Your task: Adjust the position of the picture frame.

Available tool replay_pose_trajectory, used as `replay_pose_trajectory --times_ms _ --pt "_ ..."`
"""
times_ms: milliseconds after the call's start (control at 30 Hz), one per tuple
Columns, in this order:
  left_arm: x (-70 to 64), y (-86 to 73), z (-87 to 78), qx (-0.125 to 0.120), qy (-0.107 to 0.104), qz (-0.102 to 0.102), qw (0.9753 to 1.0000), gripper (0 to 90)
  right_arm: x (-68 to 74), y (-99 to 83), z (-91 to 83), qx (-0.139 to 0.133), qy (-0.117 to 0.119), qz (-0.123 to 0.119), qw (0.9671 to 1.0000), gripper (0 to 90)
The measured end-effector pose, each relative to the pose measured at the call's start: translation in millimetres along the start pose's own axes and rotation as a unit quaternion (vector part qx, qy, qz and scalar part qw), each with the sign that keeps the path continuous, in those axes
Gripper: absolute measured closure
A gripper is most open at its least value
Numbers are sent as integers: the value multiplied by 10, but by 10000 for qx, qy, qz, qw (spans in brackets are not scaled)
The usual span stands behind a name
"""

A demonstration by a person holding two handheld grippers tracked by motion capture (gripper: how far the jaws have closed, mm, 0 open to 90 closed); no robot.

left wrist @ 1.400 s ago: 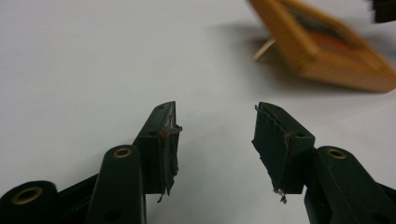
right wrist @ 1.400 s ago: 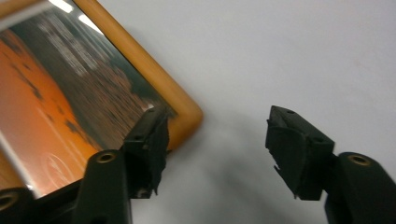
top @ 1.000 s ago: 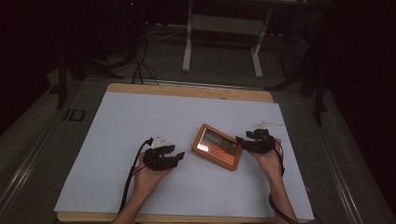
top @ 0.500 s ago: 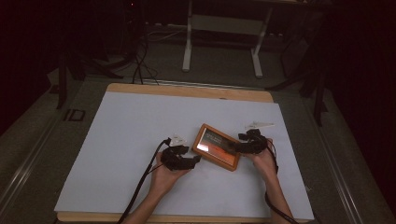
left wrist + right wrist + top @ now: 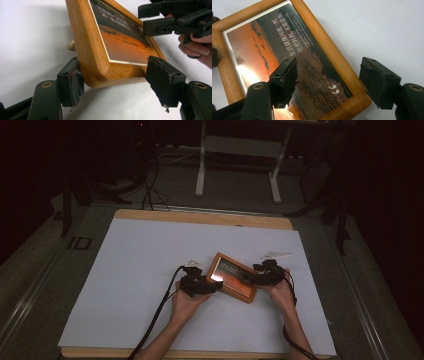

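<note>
High view, wooden picture frame (image 5: 235, 276) on table, both hand-held grippers wide apart, straddling its corners

Wooden picture frame (image 5: 233, 277) on white-covered table (image 5: 135, 265).

A: Where's the right gripper (image 5: 327, 80)?
B: Jaws spread wide over the wooden picture frame's (image 5: 329, 53) corner, one above its orange-and-dark print, one just outside its edge.
</note>
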State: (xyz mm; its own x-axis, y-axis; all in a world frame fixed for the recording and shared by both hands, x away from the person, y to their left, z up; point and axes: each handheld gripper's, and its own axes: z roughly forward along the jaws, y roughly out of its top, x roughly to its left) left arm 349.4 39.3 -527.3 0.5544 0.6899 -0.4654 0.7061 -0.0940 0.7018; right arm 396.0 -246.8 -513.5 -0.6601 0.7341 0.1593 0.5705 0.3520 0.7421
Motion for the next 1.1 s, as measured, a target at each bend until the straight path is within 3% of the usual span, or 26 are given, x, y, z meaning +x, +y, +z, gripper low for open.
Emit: replay_pose_trajectory --times_ms 167,267,333,533,700,833,867,933,967,1100 --pt "34 42 38 -6 -93 -123 9999 322 -12 -26 24 62 -73 -43 9999 292" --pt "35 71 60 26 -30 -124 9999 329 -21 -47 35 1 -36 4 10000 293" --pt "39 94 65 36 36 -148 9999 383 -17 -51 36 -26 -21 -5 10000 295" --pt "-16 178 0 -67 -69 -66 9999 476 -13 -35 1 -184 71 4 9998 311" --pt "-152 279 -34 -90 50 174 9998 498 11 -19 -68 -246 55 -141 9996 329" --pt "-269 354 -44 -167 -140 308 9993 525 36 3 -147 -294 129 -276 9991 340" --pt "-348 383 -46 -193 -272 389 9987 537 39 7 -173 -310 117 -291 9990 339" --pt "-456 410 -45 -207 -170 612 9978 547 34 11 -225 -372 106 -332 9987 328" --pt "-456 410 -45 -207 -170 612 9978 554 34 11 -225 -372 106 -332 9987 328" --pt "-650 463 -58 -202 -178 965 9950 586 0 5 -376 -481 60 -421 9979 292"
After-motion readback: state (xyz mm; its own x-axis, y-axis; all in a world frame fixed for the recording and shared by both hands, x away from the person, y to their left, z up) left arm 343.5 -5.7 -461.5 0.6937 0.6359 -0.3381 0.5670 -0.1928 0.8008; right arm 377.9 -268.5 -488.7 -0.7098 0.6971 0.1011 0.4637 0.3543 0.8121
